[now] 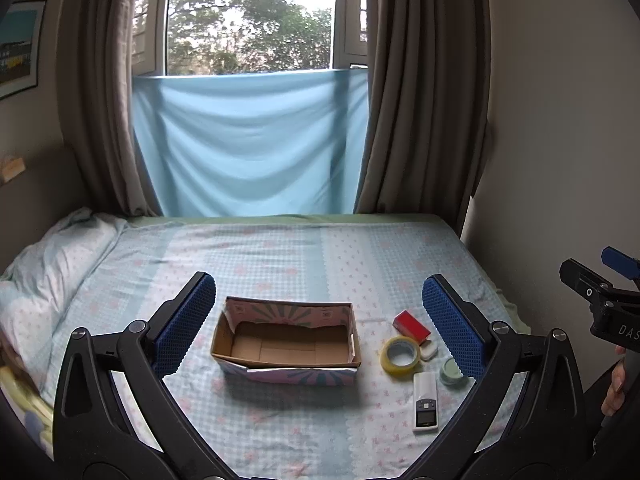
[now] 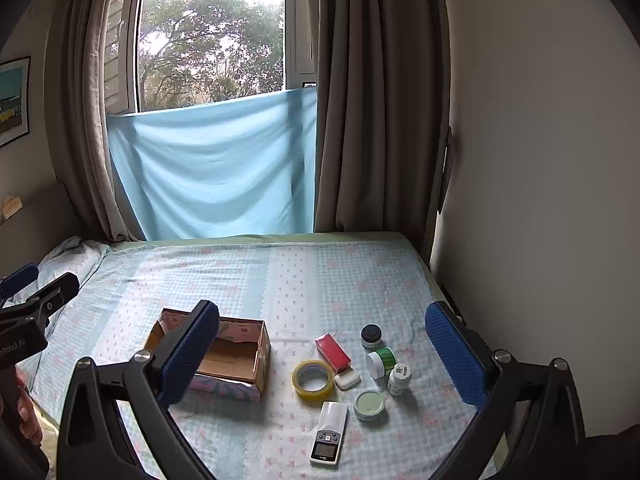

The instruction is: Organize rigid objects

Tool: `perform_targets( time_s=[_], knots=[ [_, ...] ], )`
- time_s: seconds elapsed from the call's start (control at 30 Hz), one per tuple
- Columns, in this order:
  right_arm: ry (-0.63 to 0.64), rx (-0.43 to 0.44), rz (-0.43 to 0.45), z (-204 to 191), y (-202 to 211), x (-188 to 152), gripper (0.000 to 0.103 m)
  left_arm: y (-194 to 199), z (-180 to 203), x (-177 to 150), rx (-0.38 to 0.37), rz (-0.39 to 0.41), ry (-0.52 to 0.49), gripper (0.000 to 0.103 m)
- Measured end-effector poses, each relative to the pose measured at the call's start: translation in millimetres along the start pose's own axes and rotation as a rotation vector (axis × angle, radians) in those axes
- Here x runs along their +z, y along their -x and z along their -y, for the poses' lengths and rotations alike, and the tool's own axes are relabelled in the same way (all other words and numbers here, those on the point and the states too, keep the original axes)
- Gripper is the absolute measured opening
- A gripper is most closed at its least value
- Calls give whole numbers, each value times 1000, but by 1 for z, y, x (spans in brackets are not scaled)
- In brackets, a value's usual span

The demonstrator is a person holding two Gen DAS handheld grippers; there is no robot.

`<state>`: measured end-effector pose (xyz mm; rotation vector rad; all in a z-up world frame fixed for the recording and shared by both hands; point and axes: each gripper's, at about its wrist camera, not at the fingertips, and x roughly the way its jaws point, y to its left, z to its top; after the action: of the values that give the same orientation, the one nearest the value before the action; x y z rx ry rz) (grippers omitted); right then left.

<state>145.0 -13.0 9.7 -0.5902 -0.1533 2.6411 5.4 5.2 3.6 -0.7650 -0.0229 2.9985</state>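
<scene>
An open empty cardboard box (image 1: 286,342) (image 2: 236,354) sits on the bed. To its right lie a red box (image 2: 333,352) (image 1: 411,325), a tape roll (image 2: 313,380) (image 1: 400,355), a white soap-like piece (image 2: 347,380), a pale green round tin (image 2: 369,405) (image 1: 453,372), a white remote (image 2: 329,433) (image 1: 425,402), a dark jar (image 2: 371,335), a green jar on its side (image 2: 382,361) and a white bottle (image 2: 399,379). My left gripper (image 1: 318,320) is open above the box, empty. My right gripper (image 2: 320,356) is open above the objects, empty.
The bed (image 1: 280,252) has a checked sheet and a pillow (image 1: 48,264) at the left. A wall (image 2: 540,200) runs along the bed's right edge. Curtains and a blue cloth (image 1: 248,140) hang behind.
</scene>
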Motion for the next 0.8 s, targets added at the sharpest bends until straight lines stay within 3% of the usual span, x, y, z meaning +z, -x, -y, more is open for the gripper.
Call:
perform_targets(
  time_s=[0.8],
  knots=[
    [4, 8, -6, 1, -10, -2, 103, -3, 0, 4, 11, 12, 1, 103]
  ],
)
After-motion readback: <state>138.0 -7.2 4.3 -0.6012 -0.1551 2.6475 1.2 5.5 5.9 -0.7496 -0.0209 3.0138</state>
